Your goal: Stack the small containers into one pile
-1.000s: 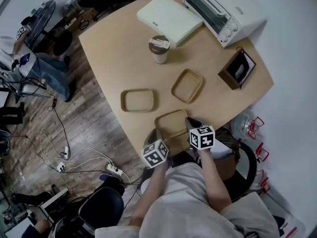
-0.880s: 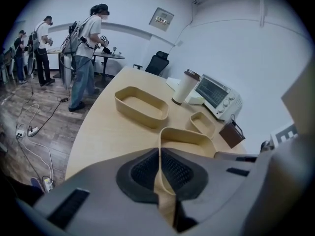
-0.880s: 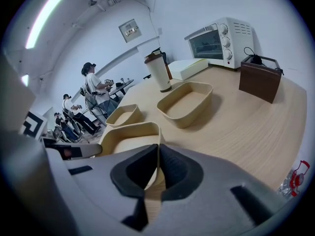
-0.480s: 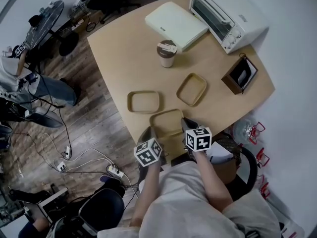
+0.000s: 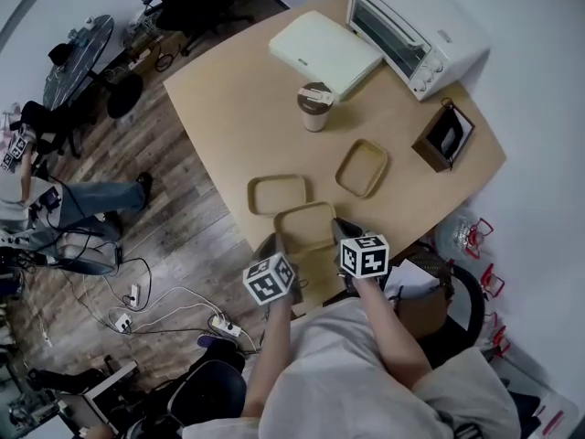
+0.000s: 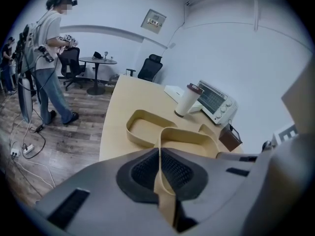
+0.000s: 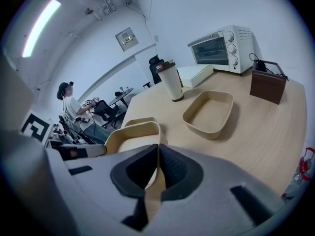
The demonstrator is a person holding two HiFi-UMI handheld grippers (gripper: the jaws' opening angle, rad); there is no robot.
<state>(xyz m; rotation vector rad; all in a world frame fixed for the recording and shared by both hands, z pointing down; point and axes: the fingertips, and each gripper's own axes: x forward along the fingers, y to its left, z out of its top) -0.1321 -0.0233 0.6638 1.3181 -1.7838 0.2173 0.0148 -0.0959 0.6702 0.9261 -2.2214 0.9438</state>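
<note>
Wooden flooring (image 5: pixel 174 227) surrounds a broad pale table (image 5: pixel 228 90). On it a white toaster oven (image 5: pixel 416 26) and a flat cream case (image 5: pixel 324 48) sit at the far end, a lidded cup (image 5: pixel 316 106) stands just in front of the case, and a small brown box (image 5: pixel 446 135) is near the right edge. Three shallow tan containers are the business on this table. The left container (image 5: pixel 278 194) lies toward the table's left edge, and the right container (image 5: pixel 362 167) lies apart from it, set at an angle. The held container (image 5: pixel 306 227) is nearest the person, and from above its far rim overlaps the left container's near rim. The left gripper (image 5: pixel 272 243) has its jaws pressed together on the thin wall at the held container's left end. The right gripper (image 5: pixel 338 230) is clamped the same way on the wall at its right end. Each gripper view shows the tan wall pinched between the black pads (image 6: pixel 142 173). To my eye this is the carrying step: the first container is gripped at both ends and looks raised off the table, though I can't be sure, and it seems meant for the left container. Next it needs lining up squarely over that one with the rims parallel, then lowering until it nests. Only then should both jaws let go together, so it doesn't tip.
</note>
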